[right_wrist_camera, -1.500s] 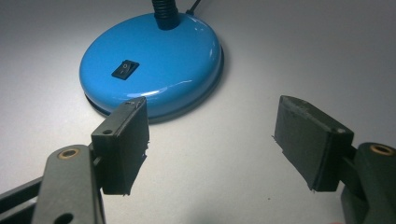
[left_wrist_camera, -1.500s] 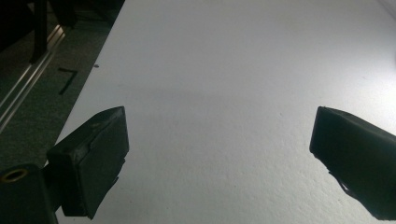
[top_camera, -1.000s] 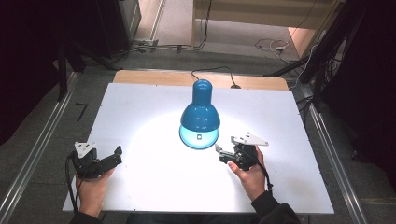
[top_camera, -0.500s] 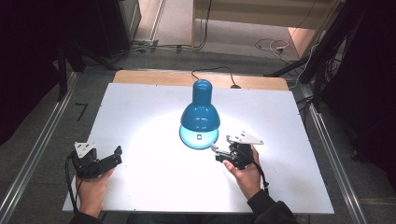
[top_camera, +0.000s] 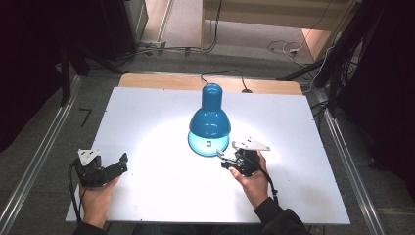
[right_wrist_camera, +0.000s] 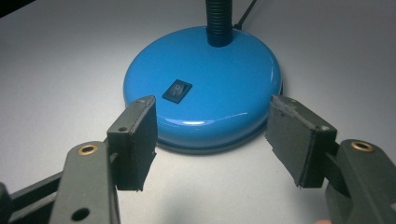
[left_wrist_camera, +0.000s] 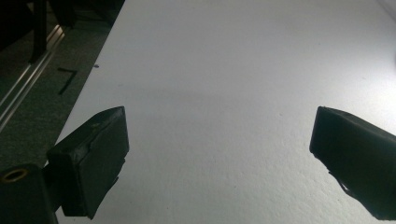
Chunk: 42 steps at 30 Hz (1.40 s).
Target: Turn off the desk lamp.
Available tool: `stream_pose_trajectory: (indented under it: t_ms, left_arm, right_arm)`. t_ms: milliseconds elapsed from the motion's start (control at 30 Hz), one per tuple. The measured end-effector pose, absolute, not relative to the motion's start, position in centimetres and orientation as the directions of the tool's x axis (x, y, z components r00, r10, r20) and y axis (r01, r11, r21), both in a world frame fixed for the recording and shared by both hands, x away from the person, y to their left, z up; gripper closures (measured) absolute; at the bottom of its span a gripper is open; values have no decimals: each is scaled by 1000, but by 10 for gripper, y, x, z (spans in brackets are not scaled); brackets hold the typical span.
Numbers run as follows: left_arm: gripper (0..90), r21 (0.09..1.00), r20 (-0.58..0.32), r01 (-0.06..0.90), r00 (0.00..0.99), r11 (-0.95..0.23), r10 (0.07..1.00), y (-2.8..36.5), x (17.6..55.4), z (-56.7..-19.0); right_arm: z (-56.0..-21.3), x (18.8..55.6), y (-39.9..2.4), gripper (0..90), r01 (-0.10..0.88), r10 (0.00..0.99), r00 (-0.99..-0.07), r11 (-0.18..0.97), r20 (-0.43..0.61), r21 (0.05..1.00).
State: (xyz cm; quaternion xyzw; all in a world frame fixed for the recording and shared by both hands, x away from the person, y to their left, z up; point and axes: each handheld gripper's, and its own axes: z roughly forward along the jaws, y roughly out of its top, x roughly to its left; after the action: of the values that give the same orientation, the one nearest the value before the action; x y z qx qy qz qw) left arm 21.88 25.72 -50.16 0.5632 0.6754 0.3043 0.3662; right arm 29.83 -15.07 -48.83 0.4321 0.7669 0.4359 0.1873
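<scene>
A blue lamp point(top_camera: 210, 122) stands in the middle of the white table point(top_camera: 147, 117), and it is lit. The right gripper point(top_camera: 226, 157) sits just beside the lamp's round base point(right_wrist_camera: 205, 88). Its jaws are apart and have just been closing a little, with the base right ahead of the fingers point(right_wrist_camera: 133, 140), not touching. The black switch point(right_wrist_camera: 177, 90) sits on top of the base. The left gripper point(top_camera: 117, 164) rests far off with its jaws wide apart.

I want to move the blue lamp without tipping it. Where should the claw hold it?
Probably the neck just above the base, approached from the person's side: the ribbed stem is narrow, while the domed base looks too wide and smooth for the right claw.
</scene>
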Motion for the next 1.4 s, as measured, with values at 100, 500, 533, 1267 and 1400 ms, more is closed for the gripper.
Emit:
stream_pose_trajectory:
  t_ms: [100, 500, 533, 1267, 1400]
  left_arm:
    - [54, 823, -152, 538, -97, 181, 984, 257, 219, -502]
    - [55, 823, -154, 537, -101, 184, 983, 258, 218, -501]
    - [55, 824, -156, 535, -102, 186, 983, 258, 218, -501]
    - [61, 826, -154, 532, -103, 185, 983, 258, 217, -501]
    - [61, 827, -155, 531, -102, 186, 983, 258, 217, -501]
  right_arm:
    - [-489, 299, -149, 338, 502, 825, -558, 247, 92, 829]
    - [-492, 302, -142, 547, 488, 795, -597, 253, 109, 835]
    - [-492, 301, -142, 577, 489, 793, -600, 257, 107, 833]
    - [-500, 310, -127, 875, 456, 770, -630, 265, 98, 850]
    - [-501, 311, -123, 875, 454, 773, -628, 263, 96, 851]
